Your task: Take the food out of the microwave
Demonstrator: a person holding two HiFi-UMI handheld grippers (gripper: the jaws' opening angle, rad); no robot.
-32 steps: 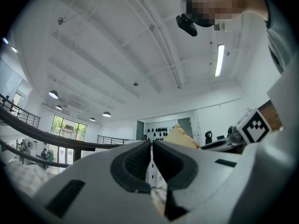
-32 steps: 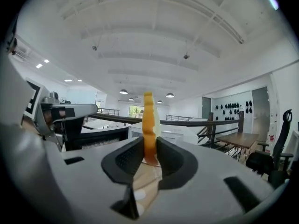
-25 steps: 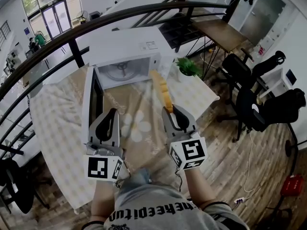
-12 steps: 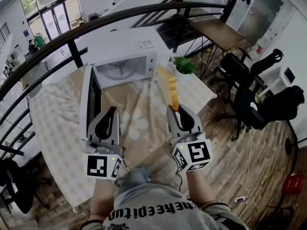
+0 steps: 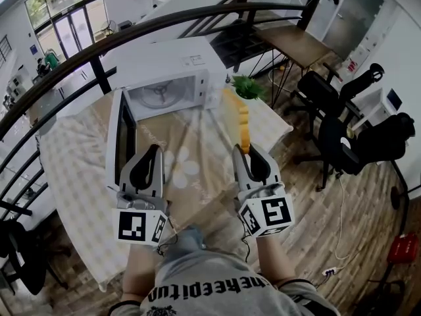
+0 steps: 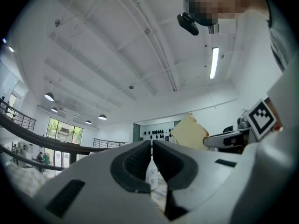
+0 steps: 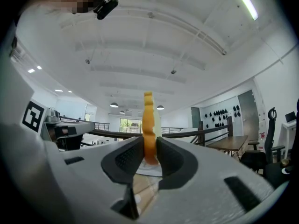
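Observation:
The white microwave (image 5: pixel 164 64) stands at the table's far side, its door (image 5: pixel 118 137) swung open to the left; only the glass turntable (image 5: pixel 160 95) shows inside. My right gripper (image 5: pixel 245 151) is shut on the lower edge of a slice of toast (image 5: pixel 243 120), held upright and edge-on in front of the microwave's right end. The right gripper view shows the pads (image 7: pixel 126 157) pressed on the toast (image 7: pixel 149 120). My left gripper (image 5: pixel 152 151) is shut and holds nothing, near the open door. In the left gripper view, the toast (image 6: pixel 189 132) rises to the right of the left gripper (image 6: pixel 152 146).
A small potted plant (image 5: pixel 247 86) stands right of the microwave. A pale floral cloth covers the table (image 5: pixel 191 170). A dark curved railing (image 5: pixel 99 58) runs behind it. Black office chairs (image 5: pixel 329 110) and a wooden desk (image 5: pixel 299 45) stand on the floor to the right.
My right gripper has carried the toast to the right, from in front of the microwave's opening to its right end. The left gripper has barely shifted.

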